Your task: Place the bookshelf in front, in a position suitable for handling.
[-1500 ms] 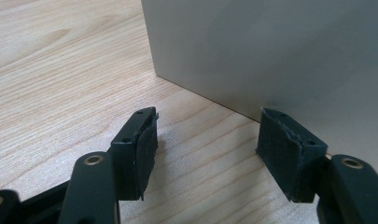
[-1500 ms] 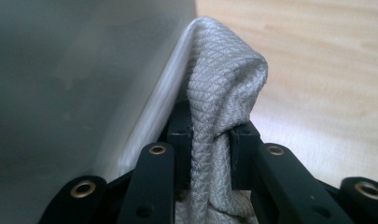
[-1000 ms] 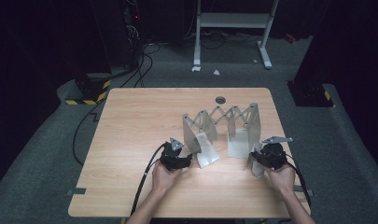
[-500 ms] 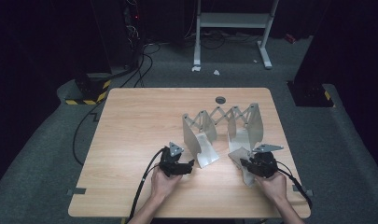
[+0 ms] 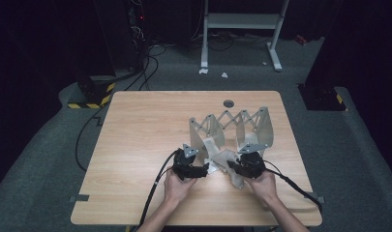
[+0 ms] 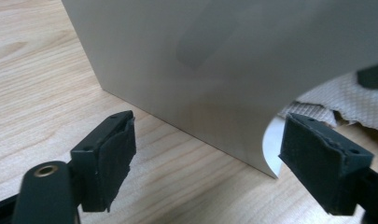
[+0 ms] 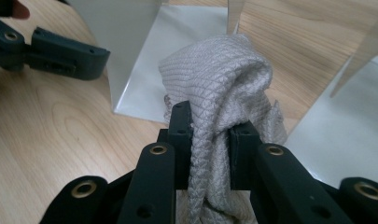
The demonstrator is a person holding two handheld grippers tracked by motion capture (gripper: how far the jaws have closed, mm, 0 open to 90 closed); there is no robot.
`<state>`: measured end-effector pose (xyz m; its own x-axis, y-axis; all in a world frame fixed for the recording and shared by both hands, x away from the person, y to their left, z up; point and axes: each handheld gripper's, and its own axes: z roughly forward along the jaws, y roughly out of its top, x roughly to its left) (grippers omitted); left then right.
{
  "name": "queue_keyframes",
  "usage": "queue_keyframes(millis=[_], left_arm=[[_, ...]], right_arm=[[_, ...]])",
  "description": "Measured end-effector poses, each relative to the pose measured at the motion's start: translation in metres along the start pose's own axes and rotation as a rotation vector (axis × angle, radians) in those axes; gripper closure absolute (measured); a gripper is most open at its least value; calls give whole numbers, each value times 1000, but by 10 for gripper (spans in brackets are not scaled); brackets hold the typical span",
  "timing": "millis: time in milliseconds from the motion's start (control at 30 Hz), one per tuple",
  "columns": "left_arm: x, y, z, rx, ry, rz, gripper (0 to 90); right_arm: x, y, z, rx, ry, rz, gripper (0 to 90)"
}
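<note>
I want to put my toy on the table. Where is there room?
The table's whole left half, from the left edge to the folding rack, is bare. So is the far strip behind the rack. It's crowded near the right, around the rack, cloth and both grippers.

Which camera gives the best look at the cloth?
The right gripper view: the cloth sits close up, pinched between the right gripper's jaws, its weave clear. The left gripper view catches just an edge behind the rack panel. The high view shows a small pale bundle.
</note>
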<state>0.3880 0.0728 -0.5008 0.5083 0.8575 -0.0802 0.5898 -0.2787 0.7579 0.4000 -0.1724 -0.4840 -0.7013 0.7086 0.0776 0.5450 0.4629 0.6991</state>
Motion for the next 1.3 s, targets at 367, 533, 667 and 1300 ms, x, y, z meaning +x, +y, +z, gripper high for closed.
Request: queue_keyframes(millis=[367,533,667,1300], left_arm=[[7,-1,-4,12,15,-5,263],[15,-2,-7,12,28,-13,266],[19,-3,-8,10,49,-12,268],[12,-5,-3,22,77,15,327]], right_arm=[[23,32,38,1,38,-47,743],[21,38,57,14,3,-35,726],[22,40,66,26,-19,-34,697],[16,25,21,-21,-106,-57,478]])
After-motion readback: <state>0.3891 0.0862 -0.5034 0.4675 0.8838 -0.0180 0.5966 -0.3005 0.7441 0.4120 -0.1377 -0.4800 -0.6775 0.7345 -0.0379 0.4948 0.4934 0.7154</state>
